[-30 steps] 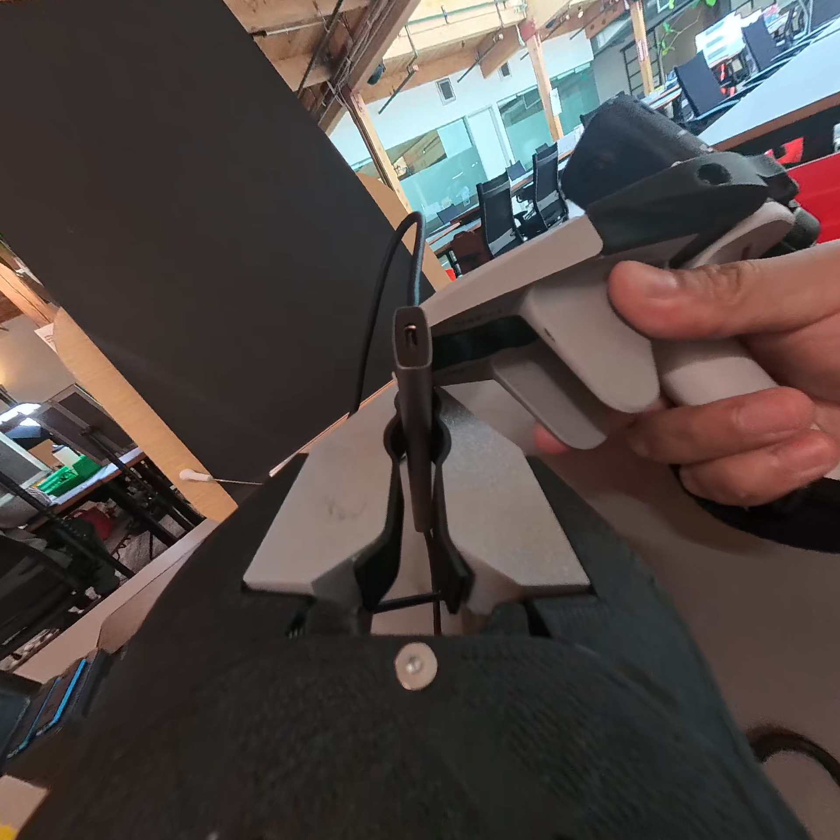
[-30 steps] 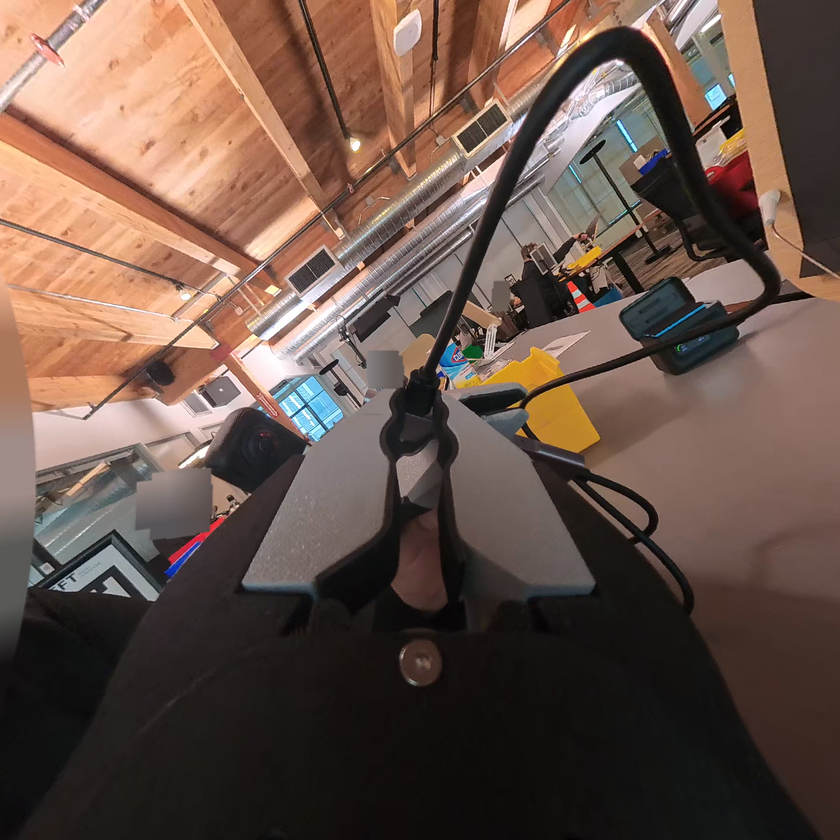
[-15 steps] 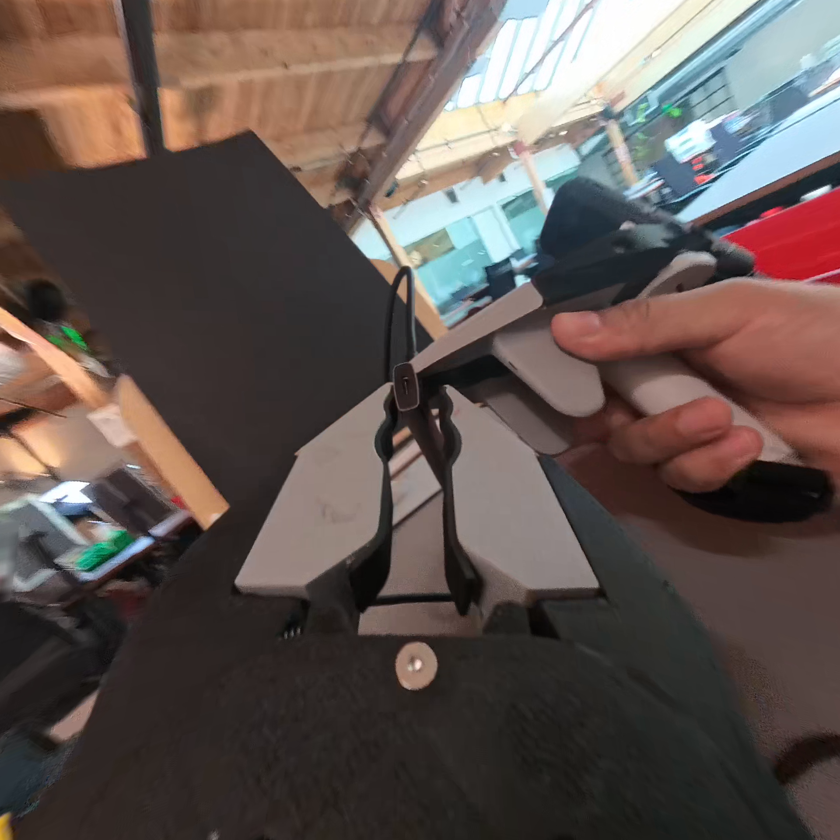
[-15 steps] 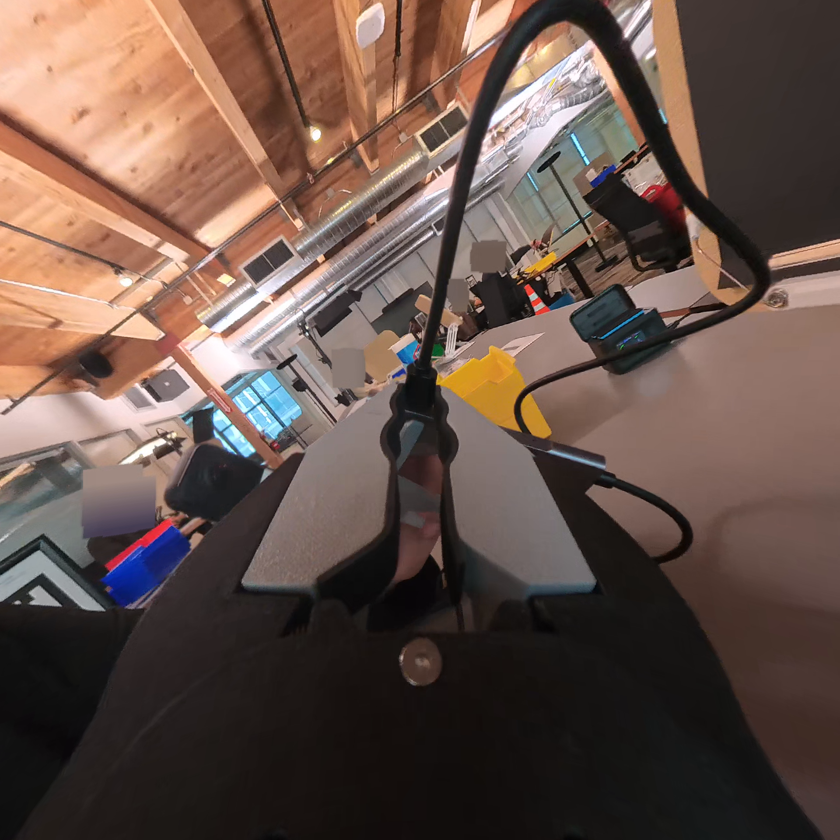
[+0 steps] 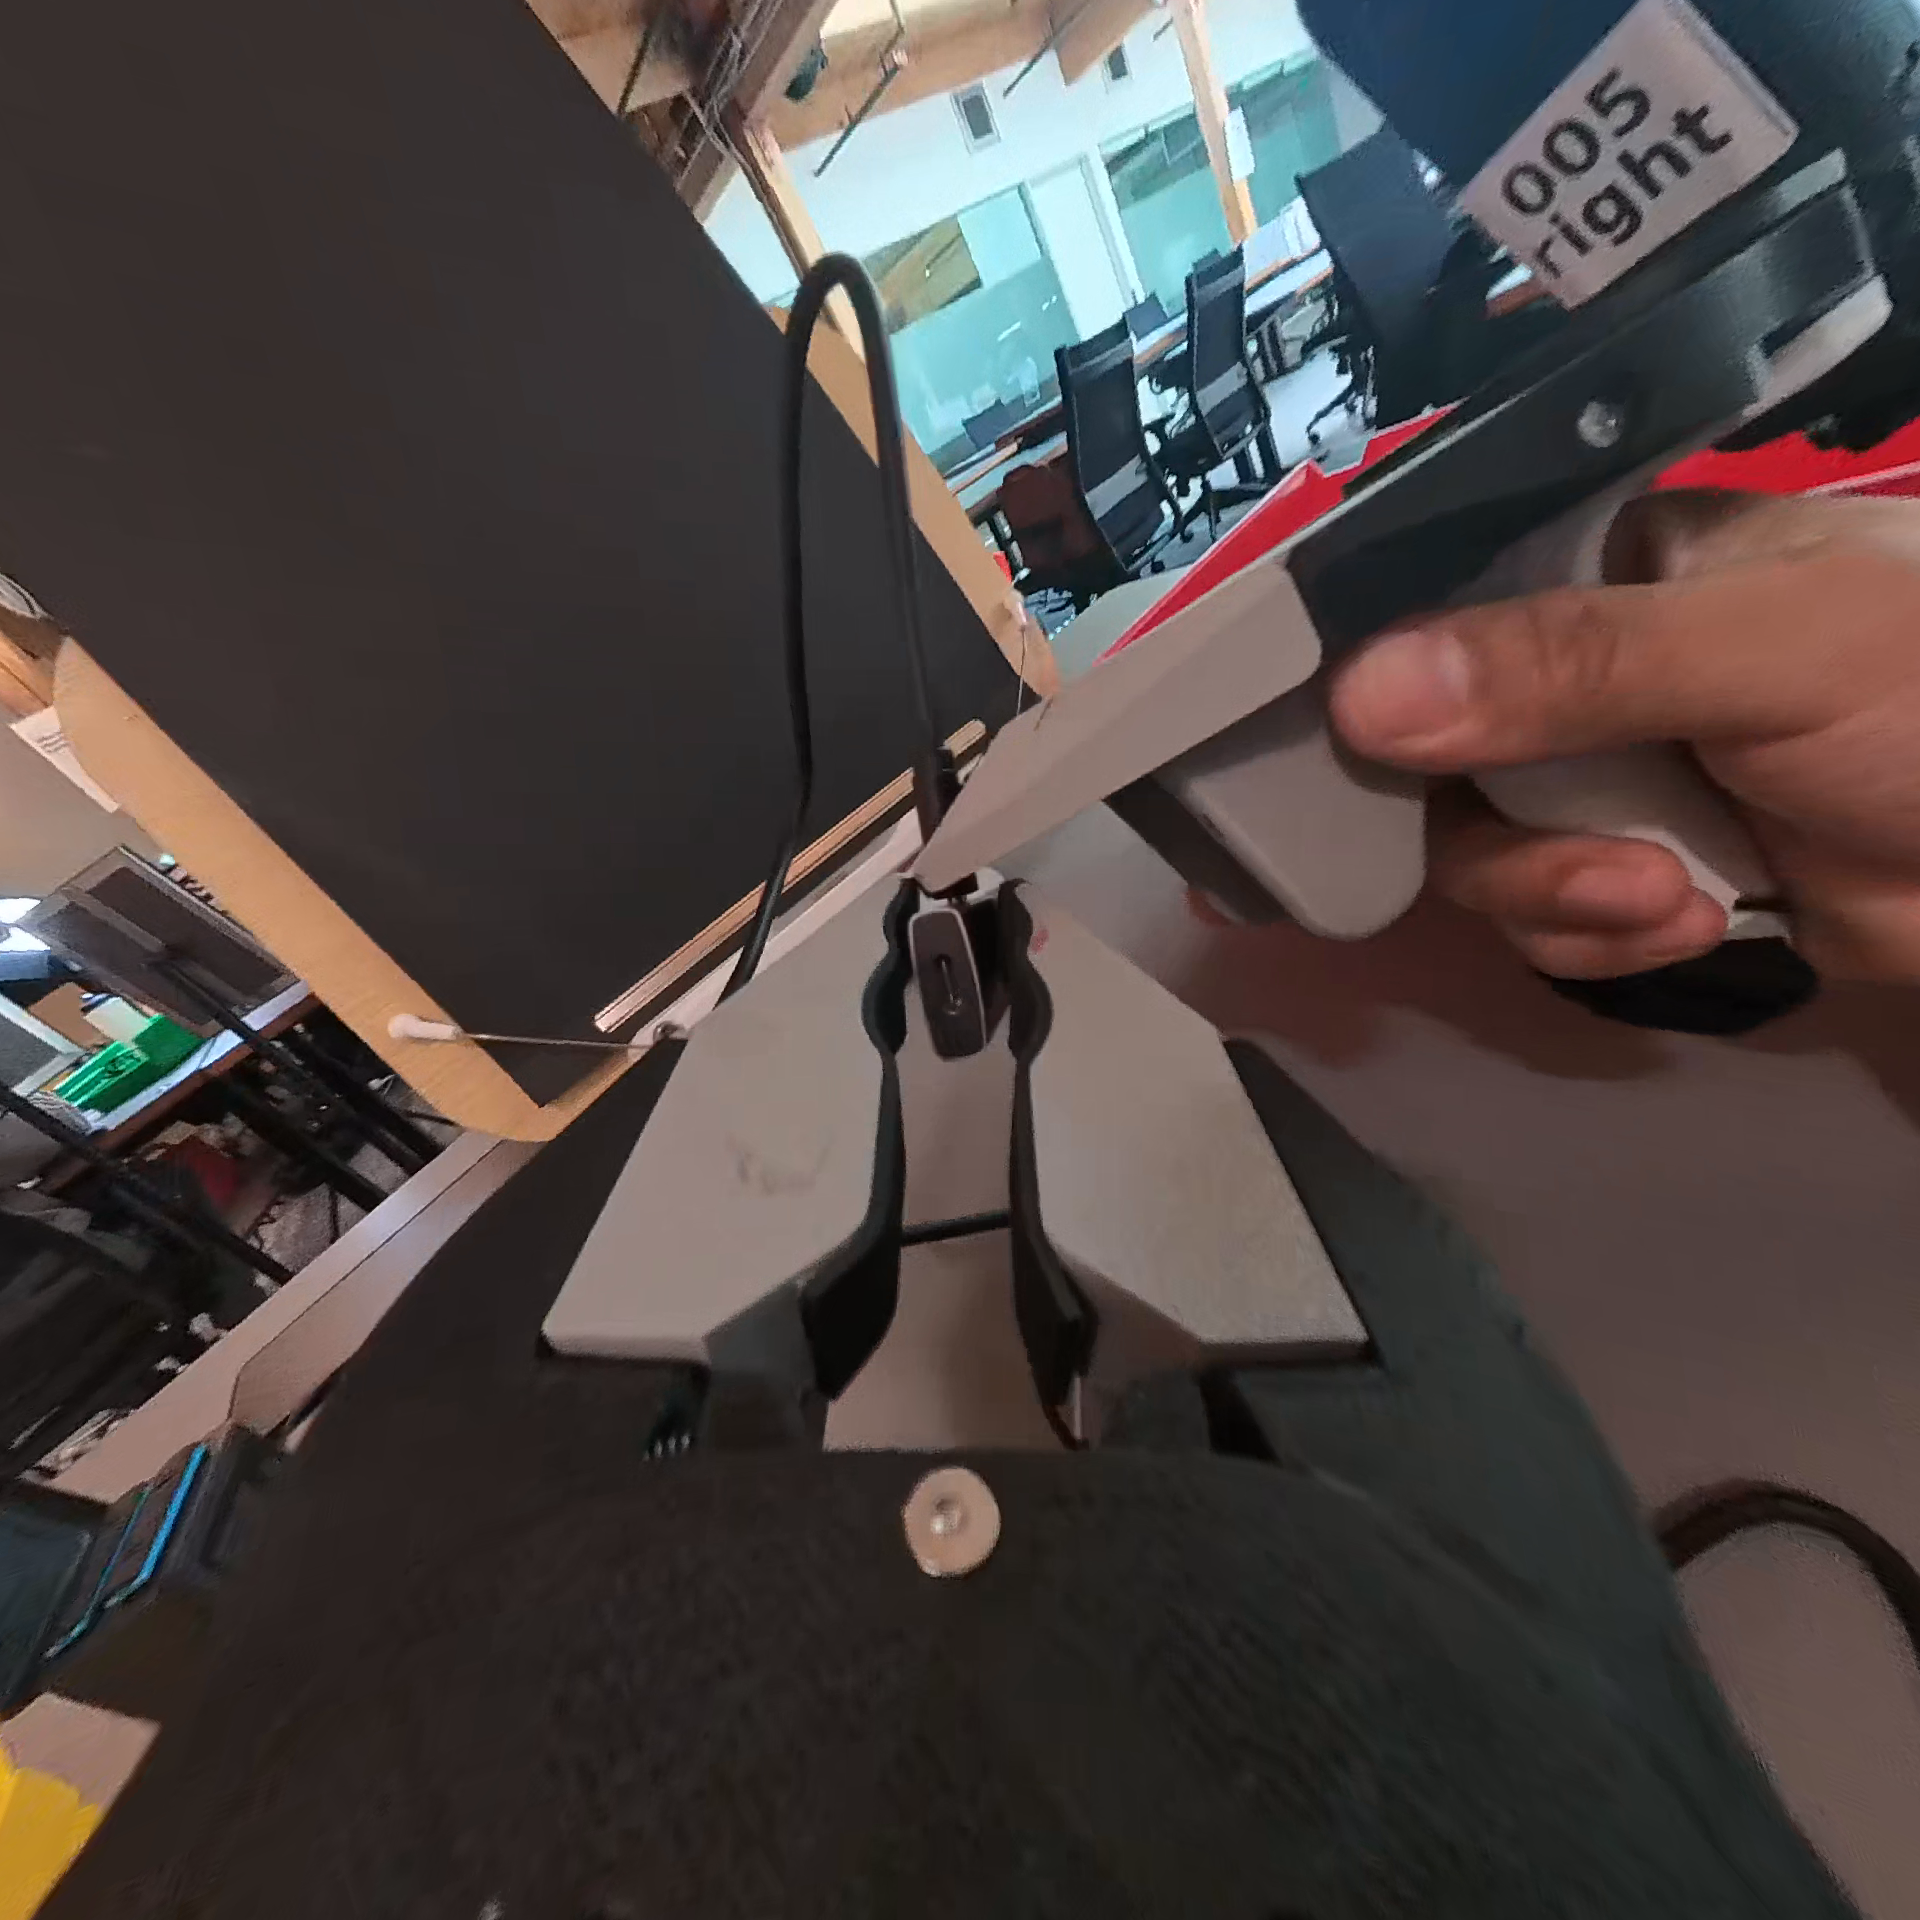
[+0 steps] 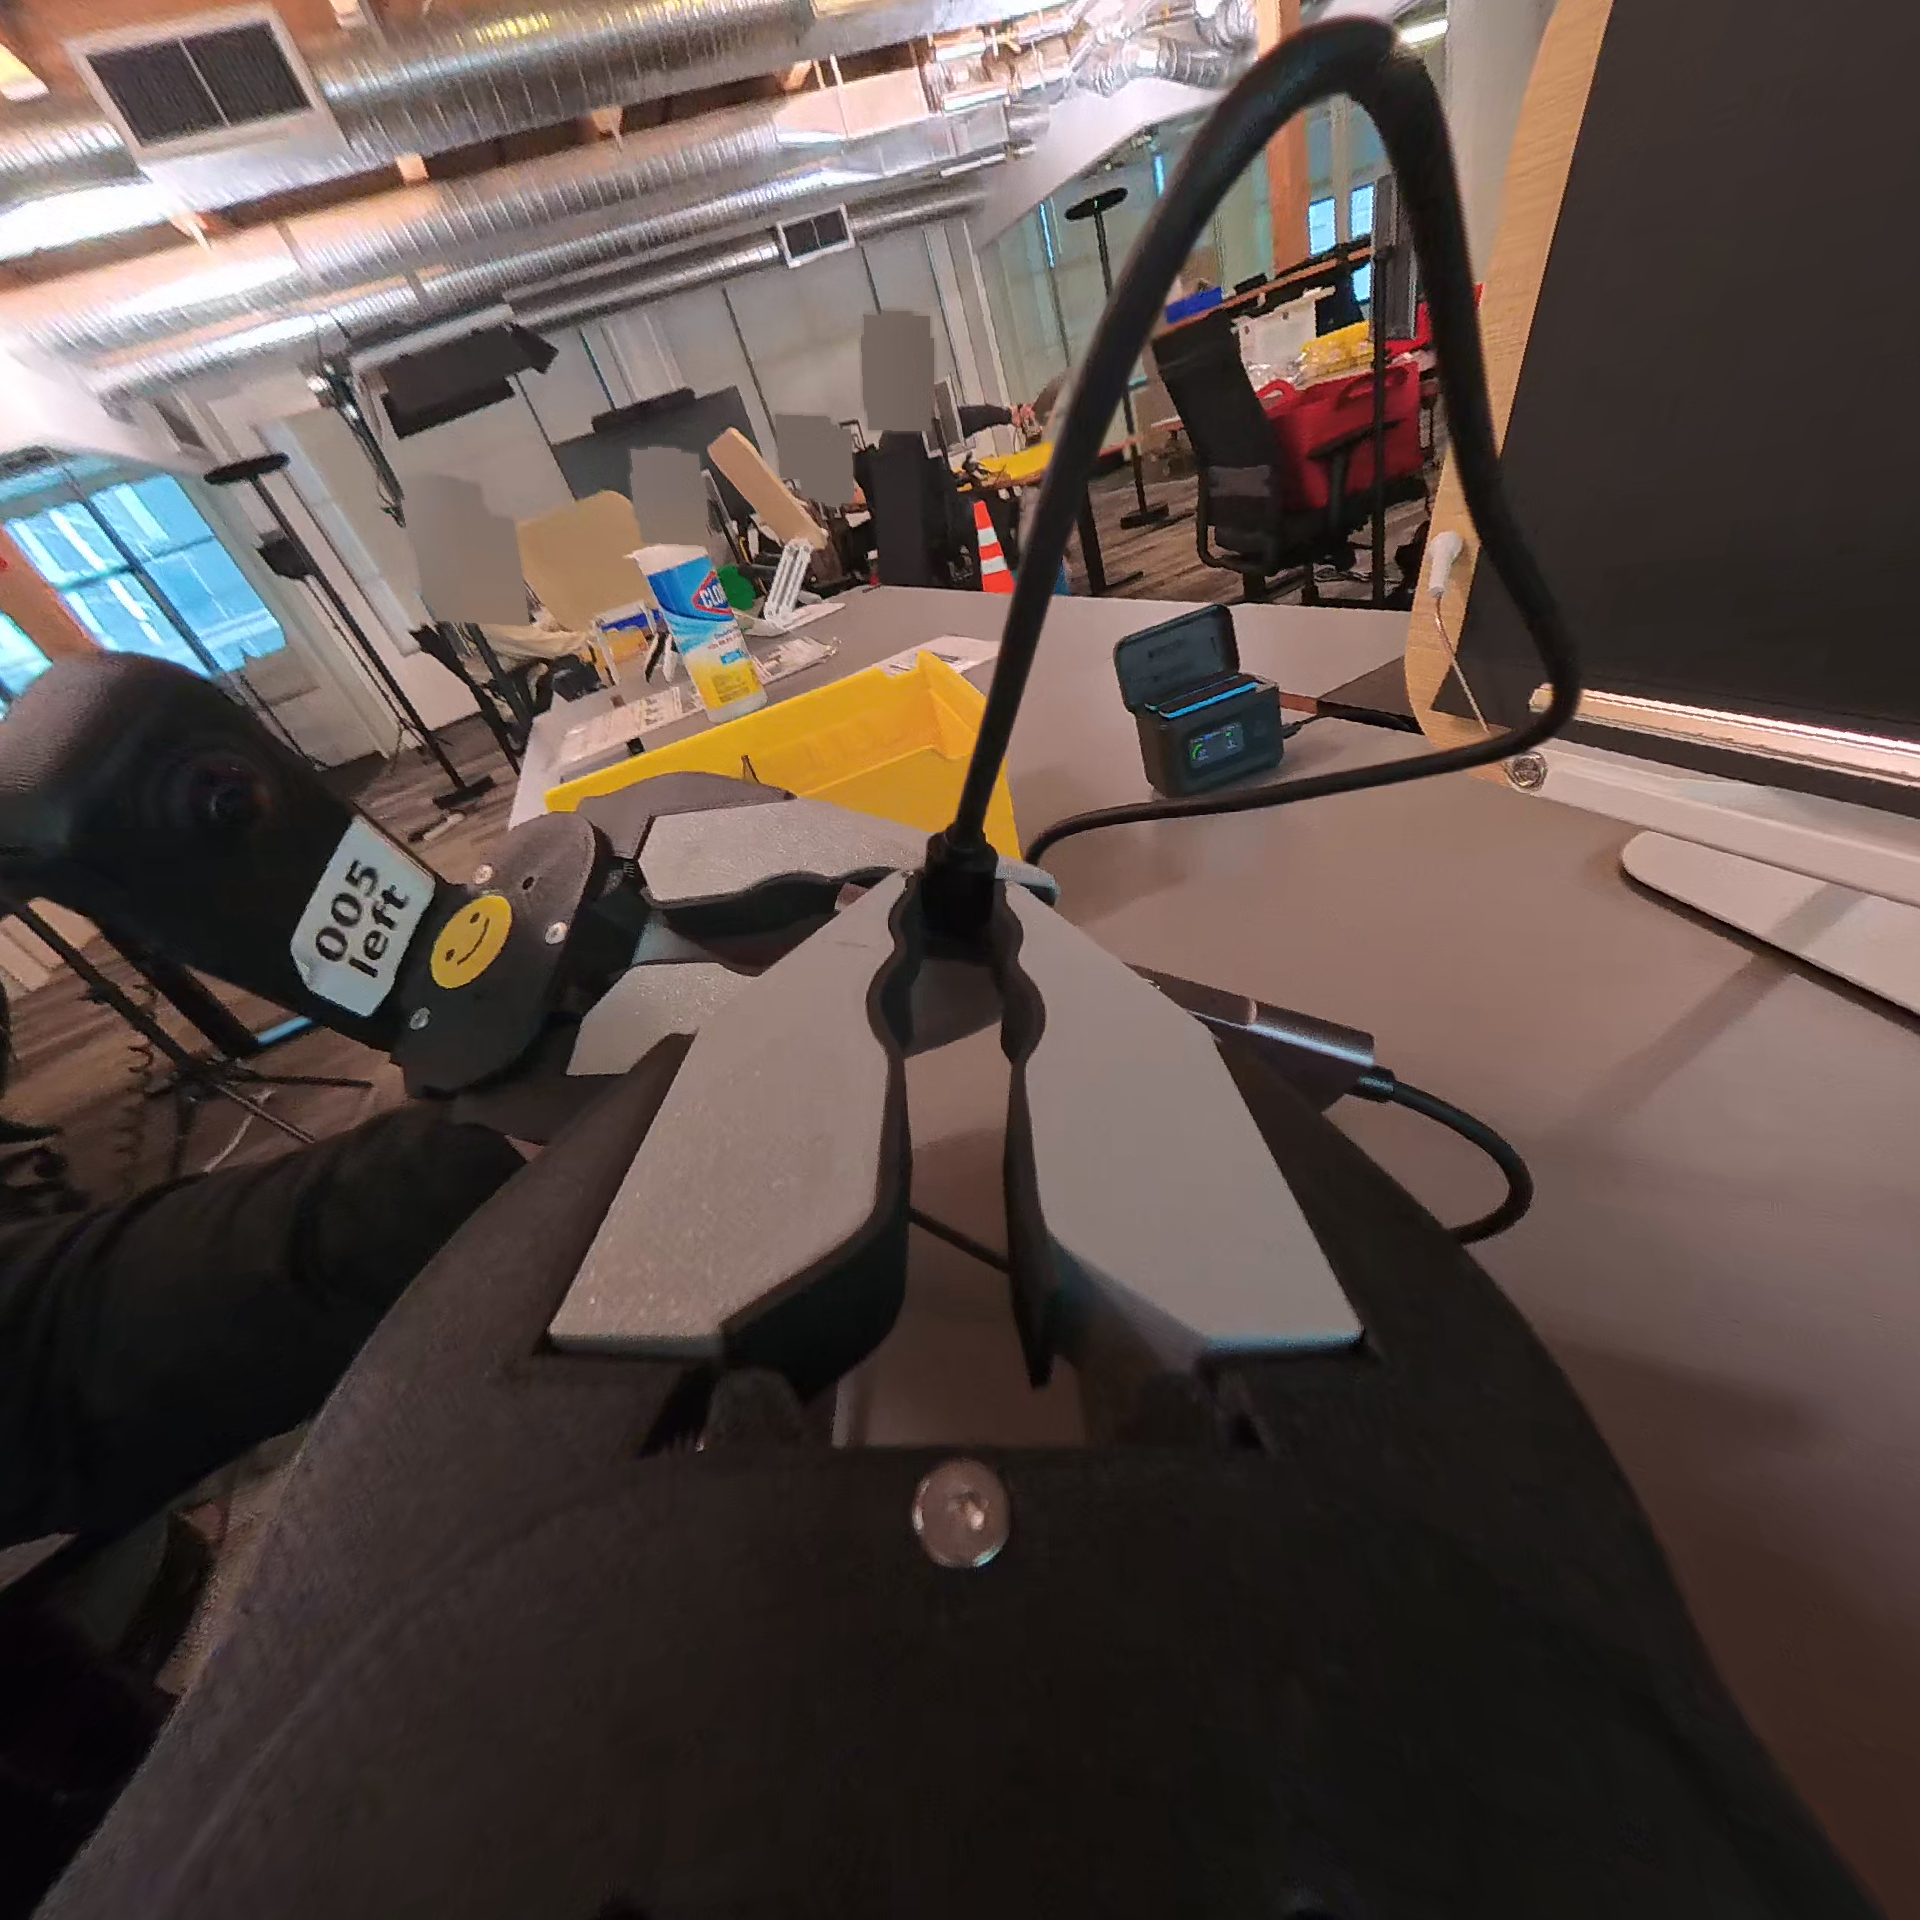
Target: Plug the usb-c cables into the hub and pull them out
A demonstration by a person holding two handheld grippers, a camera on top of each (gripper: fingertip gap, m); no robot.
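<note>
- Open office, grey table (image 6: pixel 1558 987) underneath.
- Left gripper (image 5: pixel 951 982) clamps the hub (image 5: pixel 954 982), port outward.
- Right gripper (image 6: pixel 956 914), above the hub, pinches the usb-c cable (image 6: pixel 1049 582) plug.
- Best approach: align squarely, then push straight.

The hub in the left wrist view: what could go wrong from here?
The left tongs hold the grey hub only at their tips, so a skewed push from the right tongs could twist it loose. The black cable loops high toward the monitor foot; it may tug the plug sideways.
</note>
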